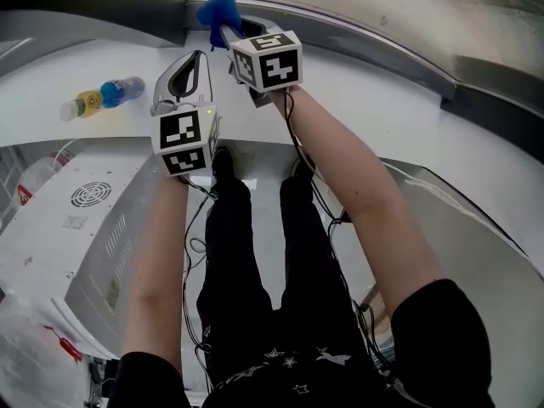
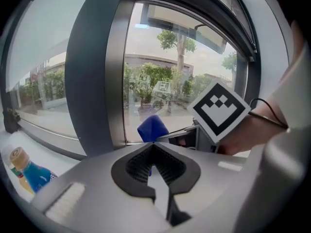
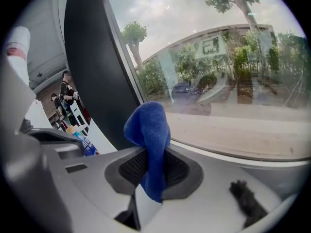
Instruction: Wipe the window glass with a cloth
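Note:
A blue cloth (image 1: 219,11) is clamped in my right gripper (image 1: 224,32), bunched up above the jaws (image 3: 147,130). It is held at the bottom corner of the window glass (image 3: 218,72), beside the dark frame post (image 3: 92,67); I cannot tell whether it touches the glass. My left gripper (image 1: 201,56) hovers over the white sill just left of and behind the right one, shut with nothing between its pads (image 2: 154,147). From the left gripper view the cloth (image 2: 152,128) and the right gripper's marker cube (image 2: 218,109) show ahead.
A bottle of blue liquid (image 1: 102,96) lies on the white sill (image 1: 408,117) to the left, also seen as bottle (image 2: 29,171). A white vented box (image 1: 85,219) sits low at the left. Cables hang by the person's legs.

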The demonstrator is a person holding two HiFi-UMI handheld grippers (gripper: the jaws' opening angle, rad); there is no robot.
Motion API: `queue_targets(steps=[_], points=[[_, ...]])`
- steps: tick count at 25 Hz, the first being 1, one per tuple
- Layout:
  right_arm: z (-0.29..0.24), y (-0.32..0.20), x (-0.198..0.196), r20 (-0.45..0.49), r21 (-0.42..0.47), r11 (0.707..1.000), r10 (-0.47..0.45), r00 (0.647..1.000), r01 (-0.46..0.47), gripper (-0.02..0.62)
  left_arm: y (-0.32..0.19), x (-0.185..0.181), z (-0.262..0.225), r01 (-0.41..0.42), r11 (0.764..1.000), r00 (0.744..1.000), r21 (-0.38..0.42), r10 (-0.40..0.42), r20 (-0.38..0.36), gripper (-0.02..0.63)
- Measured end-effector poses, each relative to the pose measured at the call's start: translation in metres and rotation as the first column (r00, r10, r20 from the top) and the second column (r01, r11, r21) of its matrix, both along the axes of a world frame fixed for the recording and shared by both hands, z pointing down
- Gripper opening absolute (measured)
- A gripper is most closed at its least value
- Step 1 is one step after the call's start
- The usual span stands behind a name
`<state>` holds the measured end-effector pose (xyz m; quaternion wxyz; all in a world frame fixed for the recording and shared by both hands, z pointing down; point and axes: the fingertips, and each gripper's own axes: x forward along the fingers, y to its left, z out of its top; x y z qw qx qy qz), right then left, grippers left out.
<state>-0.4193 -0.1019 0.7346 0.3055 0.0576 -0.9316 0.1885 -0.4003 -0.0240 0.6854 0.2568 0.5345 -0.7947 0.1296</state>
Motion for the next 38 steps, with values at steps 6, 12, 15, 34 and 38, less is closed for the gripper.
queue_targets(steps=[6,12,15,34,38], points=[[0.008,-0.033,0.015,-0.024,0.008,0.997,0.074,0.997,-0.074,0.077,-0.015,0.01,0.002,-0.038,0.999,0.999,-0.001,0.038,0.004,0.006],[0.018,-0.075,0.087,-0.063,0.008,0.988,0.155,0.986,-0.155,0.077,-0.044,0.047,0.004,-0.092,0.996,0.996,-0.007,0.092,-0.001,0.006],[0.022,-0.106,0.133,-0.075,0.008,0.977,0.214,0.974,-0.214,0.077,-0.07,0.078,0.004,-0.134,0.991,0.991,-0.002,0.134,-0.003,0.006],[0.02,-0.328,0.473,-0.129,0.088,0.742,0.67,0.731,-0.665,0.077,-0.239,0.307,-0.001,-0.349,0.935,0.934,0.066,0.353,-0.049,0.006],[0.012,-0.358,0.53,-0.121,0.111,0.686,0.728,0.675,-0.719,0.077,-0.26,0.339,-0.01,-0.364,0.928,0.929,0.084,0.367,-0.036,0.006]])
